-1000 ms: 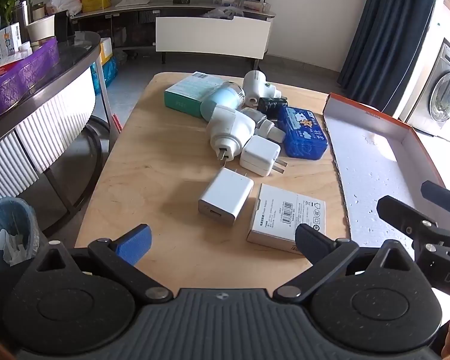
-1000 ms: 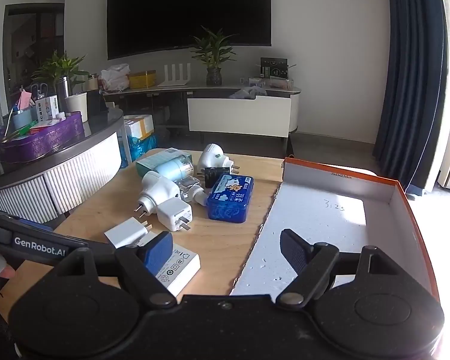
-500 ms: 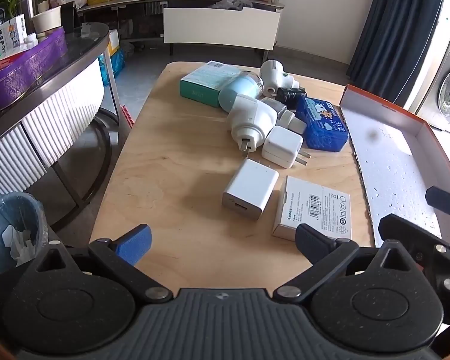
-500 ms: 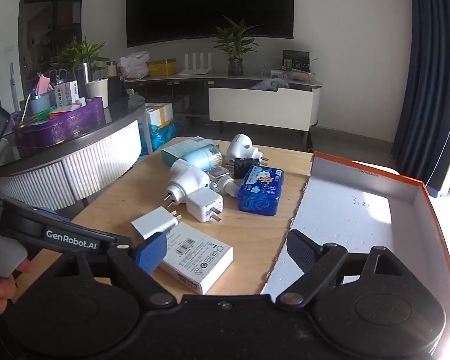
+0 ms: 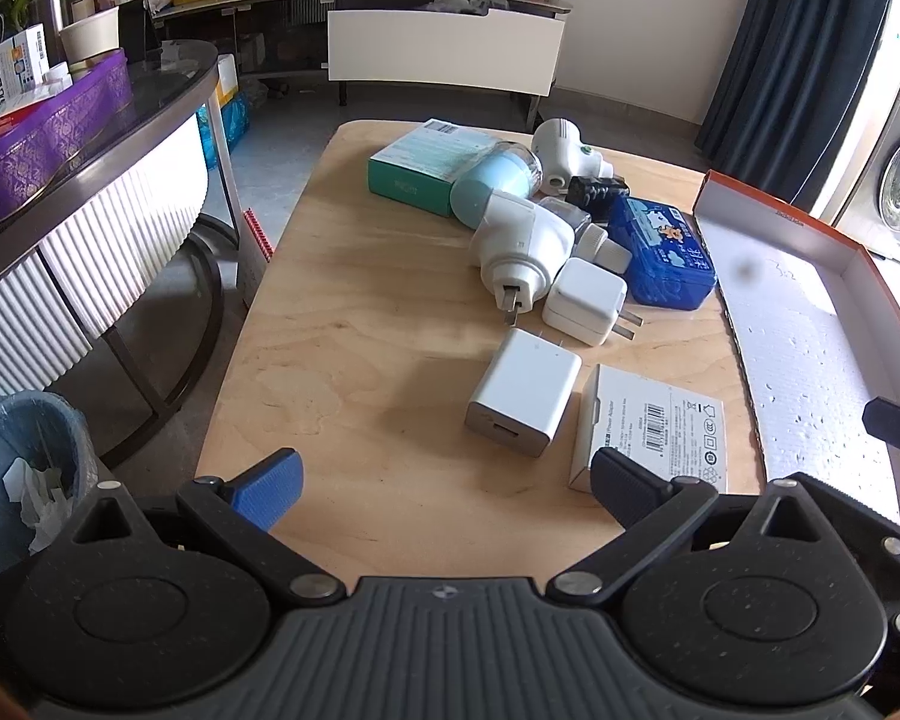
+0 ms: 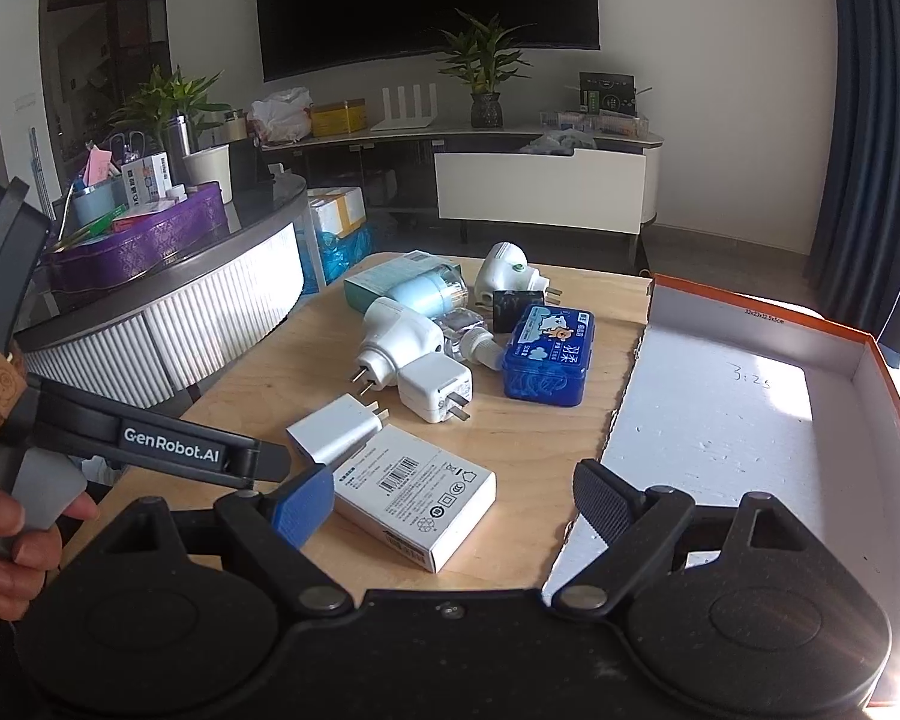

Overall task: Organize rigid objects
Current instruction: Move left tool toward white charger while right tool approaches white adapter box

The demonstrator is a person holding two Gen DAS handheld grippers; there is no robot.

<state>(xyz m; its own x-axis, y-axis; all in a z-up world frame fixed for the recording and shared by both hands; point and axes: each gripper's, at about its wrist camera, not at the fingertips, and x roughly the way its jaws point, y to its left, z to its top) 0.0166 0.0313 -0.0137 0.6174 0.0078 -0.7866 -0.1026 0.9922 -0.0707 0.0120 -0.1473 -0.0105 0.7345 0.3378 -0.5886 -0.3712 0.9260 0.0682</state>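
Left wrist view: the left gripper (image 5: 447, 483) is held spread and empty above the white charger (image 5: 523, 399). The right gripper (image 6: 453, 498), likewise spread, is poised beside the orange-rimmed box (image 6: 897, 414), presumably the intended receptacle.

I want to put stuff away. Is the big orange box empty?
Empty, as far as shown. The orange box shows only its bare white floor; the chargers and blue case lie outside on the table.

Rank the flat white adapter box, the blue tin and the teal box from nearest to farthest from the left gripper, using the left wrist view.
1. Flat white adapter box: right beside the left gripper's right finger, at the table's near edge.
2. Blue tin: mid-table, to the right, next to the orange tray.
3. Teal box: far end of the table, at the back of the pile.
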